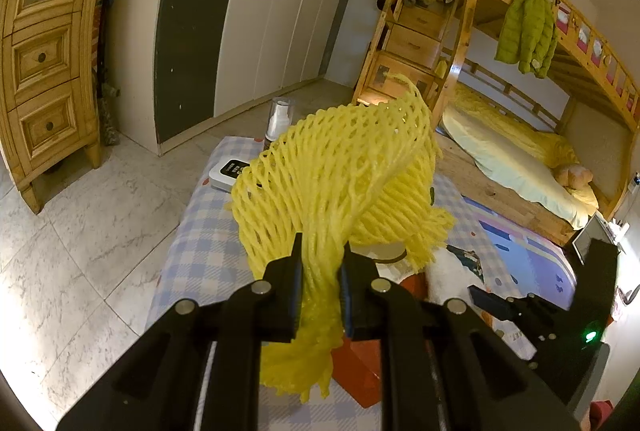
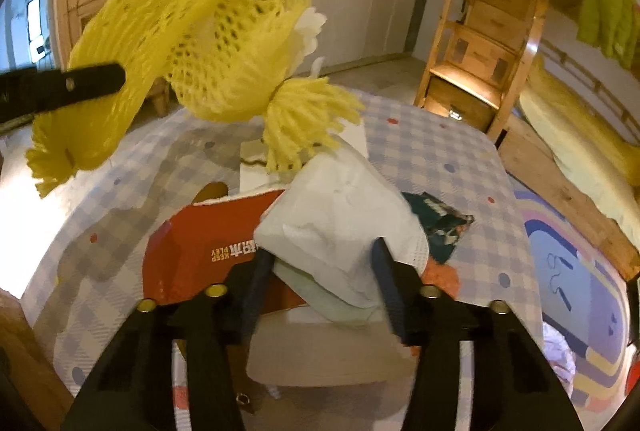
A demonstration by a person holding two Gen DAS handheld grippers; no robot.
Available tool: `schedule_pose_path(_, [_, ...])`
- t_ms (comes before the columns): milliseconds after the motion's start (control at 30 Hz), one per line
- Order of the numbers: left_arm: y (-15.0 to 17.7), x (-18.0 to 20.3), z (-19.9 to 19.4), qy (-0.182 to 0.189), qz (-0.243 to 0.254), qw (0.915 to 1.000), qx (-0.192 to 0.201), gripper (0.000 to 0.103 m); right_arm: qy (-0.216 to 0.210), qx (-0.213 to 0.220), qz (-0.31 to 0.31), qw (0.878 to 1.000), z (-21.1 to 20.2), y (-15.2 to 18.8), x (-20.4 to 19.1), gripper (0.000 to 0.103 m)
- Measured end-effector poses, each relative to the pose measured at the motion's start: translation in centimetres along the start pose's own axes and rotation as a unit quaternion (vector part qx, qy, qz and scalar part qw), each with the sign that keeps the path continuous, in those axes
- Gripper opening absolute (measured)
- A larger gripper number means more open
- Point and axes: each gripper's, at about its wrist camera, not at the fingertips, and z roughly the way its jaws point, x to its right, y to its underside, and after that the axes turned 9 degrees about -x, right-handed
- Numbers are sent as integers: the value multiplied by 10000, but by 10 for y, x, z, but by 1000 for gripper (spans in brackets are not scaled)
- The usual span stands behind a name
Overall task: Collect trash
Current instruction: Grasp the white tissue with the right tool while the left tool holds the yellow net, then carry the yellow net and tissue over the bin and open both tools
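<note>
My left gripper point(image 1: 320, 267) is shut on a yellow foam fruit net point(image 1: 340, 167) and holds it up above the checked table point(image 1: 204, 243). The net also shows in the right wrist view point(image 2: 208, 43), hanging high at the upper left with a left finger point(image 2: 76, 85) against it. My right gripper point(image 2: 320, 263) is shut on a crumpled white tissue point(image 2: 340, 215) just above the table. A red cardboard box point(image 2: 192, 251) and a dark printed wrapper point(image 2: 440, 219) lie on the table beneath the tissue.
A white digital device point(image 1: 226, 173) and a clear-capped bottle point(image 1: 278, 123) stand at the table's far end. A wooden bunk bed point(image 1: 520, 71) is on the right, white wardrobes point(image 1: 280, 11) behind, a wooden cabinet point(image 1: 44, 71) on the left. A white card point(image 2: 320, 351) lies near the table's edge.
</note>
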Motion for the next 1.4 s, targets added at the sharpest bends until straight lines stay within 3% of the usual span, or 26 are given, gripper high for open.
schedule_pose_path(67, [0, 0, -2, 18, -7, 10000, 54, 13, -30, 198, 132, 9997, -13, -1, 8, 25])
schedule_pose_path(233, [1, 5, -11, 205, 36, 9995, 234, 13, -52, 679, 497, 9964, -46, -4, 34, 9])
schedule_pose_path(500, [2, 39, -35, 700, 109, 9970, 301, 13, -414, 1254, 1153, 9845, -117, 18, 92, 8])
schedule_pose_path(733, [17, 112, -45, 1238, 447, 9913, -5, 13, -380, 1414, 1667, 9751, -162, 64, 136, 7])
schedule_pose_path(1067, [63, 228, -7, 1800, 1340, 9711, -807, 13, 646, 1149, 2581, 9571, -186, 147, 206, 7])
schedule_pose_path(1267, [85, 285, 24, 1885, 1837, 9560, -1294, 13, 1237, 859, 3034, 9409, -181, 189, 240, 7])
schedule_pose_path(1400, [95, 319, 49, 1737, 2093, 9505, -1500, 13, 1372, 757, 3299, 9309, -174, 205, 260, 7])
